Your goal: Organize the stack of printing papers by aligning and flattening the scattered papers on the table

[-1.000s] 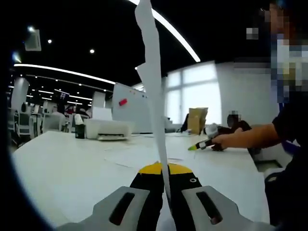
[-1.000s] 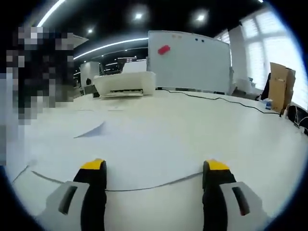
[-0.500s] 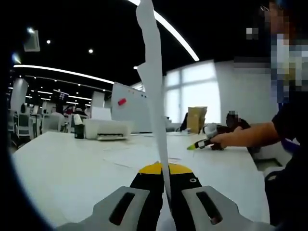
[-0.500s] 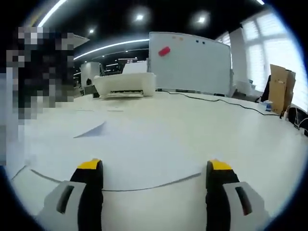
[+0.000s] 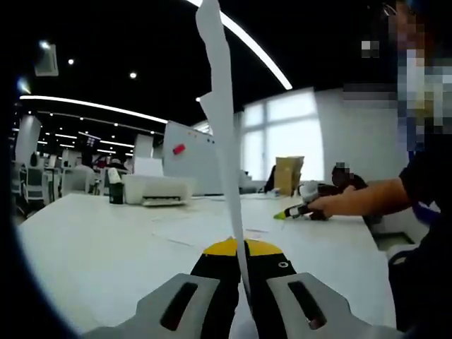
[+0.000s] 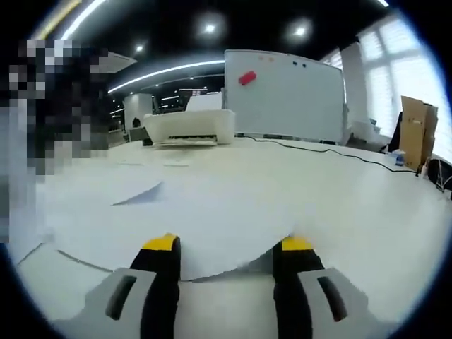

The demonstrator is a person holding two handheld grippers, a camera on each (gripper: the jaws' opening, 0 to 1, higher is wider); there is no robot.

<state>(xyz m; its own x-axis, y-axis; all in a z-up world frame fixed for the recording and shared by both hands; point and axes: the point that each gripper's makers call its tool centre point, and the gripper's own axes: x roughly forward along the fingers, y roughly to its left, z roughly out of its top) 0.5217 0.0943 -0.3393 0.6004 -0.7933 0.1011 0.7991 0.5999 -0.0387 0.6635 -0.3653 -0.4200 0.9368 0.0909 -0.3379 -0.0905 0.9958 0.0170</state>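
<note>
Left tool pinches sheet edge-on, long axis toward 12 o'clock. Right tool spread, straddling paper edge flat on bench. Paper runs 12 o'clock from right tool, which is nearer.

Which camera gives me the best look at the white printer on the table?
The right gripper view: the printer sits large and front-on past the loose papers, just left of the whiteboard. In the left gripper view the printer is smaller and farther off, left of the sheet clamped in the left gripper.
</note>
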